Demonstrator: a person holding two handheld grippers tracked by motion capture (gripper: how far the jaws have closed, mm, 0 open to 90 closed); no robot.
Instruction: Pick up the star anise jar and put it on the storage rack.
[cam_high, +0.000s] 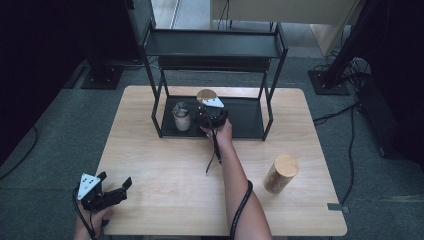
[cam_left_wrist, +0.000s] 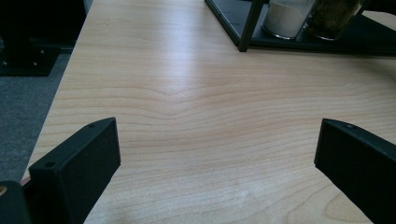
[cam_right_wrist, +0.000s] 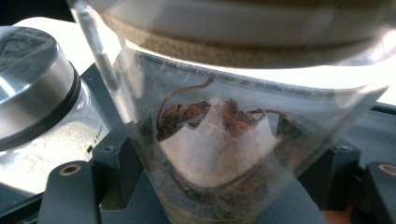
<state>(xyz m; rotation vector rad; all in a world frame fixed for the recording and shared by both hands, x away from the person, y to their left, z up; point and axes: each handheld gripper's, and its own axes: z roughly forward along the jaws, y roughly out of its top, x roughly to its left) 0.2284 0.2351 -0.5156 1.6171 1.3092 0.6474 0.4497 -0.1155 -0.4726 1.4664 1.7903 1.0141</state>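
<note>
Pale wooden table (cam_high: 165, 175) on grey carpet, dark walls to left and right, black stand bases and loose cables on the floor around it. At the far edge of the table, a black two-tier metal rack (cam_high: 215, 47), its lower tray resting on the tabletop.

On that lower tray, two jars side by side. To the left, a glass jar with a metal lid (cam_high: 181, 117), half full of pale powder; in the right gripper view seen close, lid shiny and grey (cam_right_wrist: 32, 88). Just beside it, a clear jar with a wooden lid (cam_high: 206, 96), holding dark dried leaves and a white scrap of paper or filter (cam_right_wrist: 210, 140). Right tongs (cam_high: 209, 117) closed on this leaf jar low on its body, black pads pressed to the glass on both sides; jar standing on or barely over the tray, cannot tell which.

Well apart, near the right front of the table, a third container lying tilted: a cork-coloured cylinder with a wooden end (cam_high: 281, 173), contents not visible.

Left tongs (cam_high: 111, 192) at the near left corner of the table, wide open, bare wood between the pads (cam_left_wrist: 84, 163).
</note>
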